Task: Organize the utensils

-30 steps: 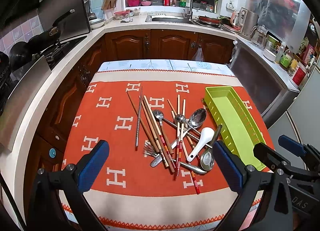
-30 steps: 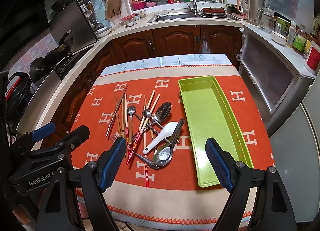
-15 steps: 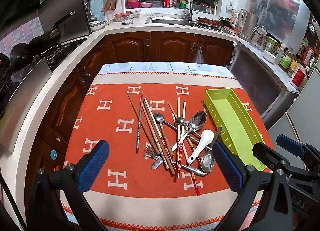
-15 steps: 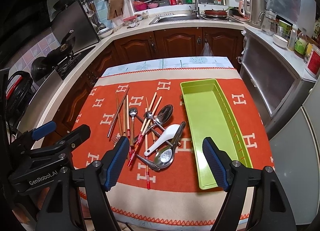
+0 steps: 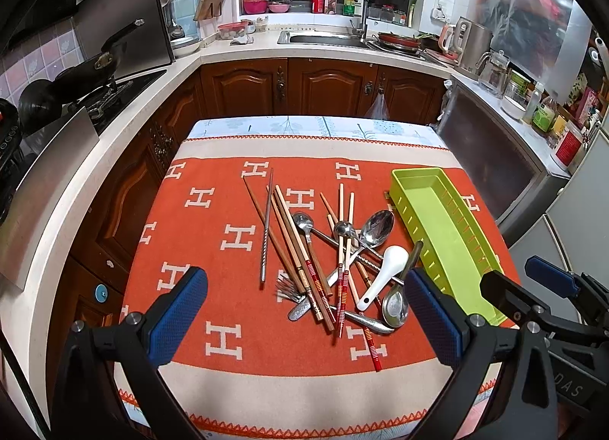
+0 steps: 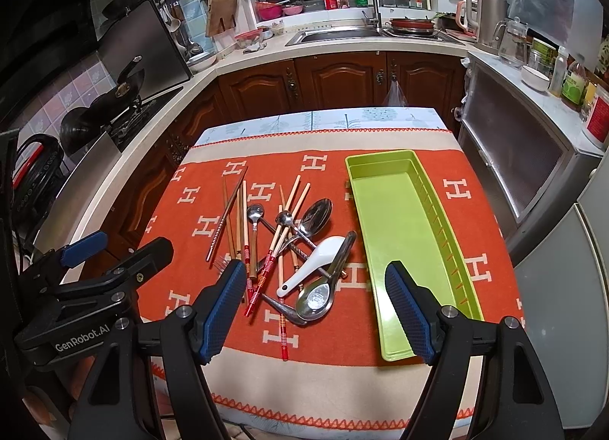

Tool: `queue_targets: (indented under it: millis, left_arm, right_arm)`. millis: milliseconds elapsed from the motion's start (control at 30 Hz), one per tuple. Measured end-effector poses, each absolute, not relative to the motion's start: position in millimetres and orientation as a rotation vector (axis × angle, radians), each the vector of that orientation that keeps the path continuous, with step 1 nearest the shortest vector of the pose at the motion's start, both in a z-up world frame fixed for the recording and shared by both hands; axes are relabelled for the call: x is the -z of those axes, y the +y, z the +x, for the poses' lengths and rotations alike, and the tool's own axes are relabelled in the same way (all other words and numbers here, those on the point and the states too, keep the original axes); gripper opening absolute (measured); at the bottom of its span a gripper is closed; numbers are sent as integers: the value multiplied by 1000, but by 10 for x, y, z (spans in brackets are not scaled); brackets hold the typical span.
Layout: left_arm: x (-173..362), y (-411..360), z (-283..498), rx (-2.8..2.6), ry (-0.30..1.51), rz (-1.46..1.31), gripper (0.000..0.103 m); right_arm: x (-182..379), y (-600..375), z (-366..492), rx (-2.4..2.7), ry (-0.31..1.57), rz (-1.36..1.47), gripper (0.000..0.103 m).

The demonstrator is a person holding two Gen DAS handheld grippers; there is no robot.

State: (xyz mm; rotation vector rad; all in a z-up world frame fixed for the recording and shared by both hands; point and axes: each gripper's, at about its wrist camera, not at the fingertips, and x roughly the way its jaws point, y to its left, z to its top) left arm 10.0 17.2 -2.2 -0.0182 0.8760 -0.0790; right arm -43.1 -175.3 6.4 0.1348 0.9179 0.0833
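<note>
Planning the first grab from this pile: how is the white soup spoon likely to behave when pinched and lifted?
The white soup spoon looks glazed and ceramic, so probably stiff, slippery and chippable. It lies on top of the metal spoons, so it should lift free, though neighbours may shift. Its bowl probably outweighs the handle, so a handle grip may tilt.

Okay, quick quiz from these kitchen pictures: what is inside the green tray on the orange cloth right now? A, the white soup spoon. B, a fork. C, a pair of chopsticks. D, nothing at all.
D: the green tray shows only its bare floor, while the white soup spoon, the chopsticks and the fork all lie in the pile on the cloth beside it.
</note>
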Motion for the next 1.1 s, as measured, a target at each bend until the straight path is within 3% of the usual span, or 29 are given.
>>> queue_targets:
  millis: [600, 1100]
  left_arm:
    - [10, 253, 158, 126, 861, -46, 102]
    - [34, 1158, 1102, -6, 1002, -46, 102]
  right_arm:
    - [-75, -1704, -391, -93, 923, 119, 75]
    - [-434, -1335, 576, -237, 956, 122, 65]
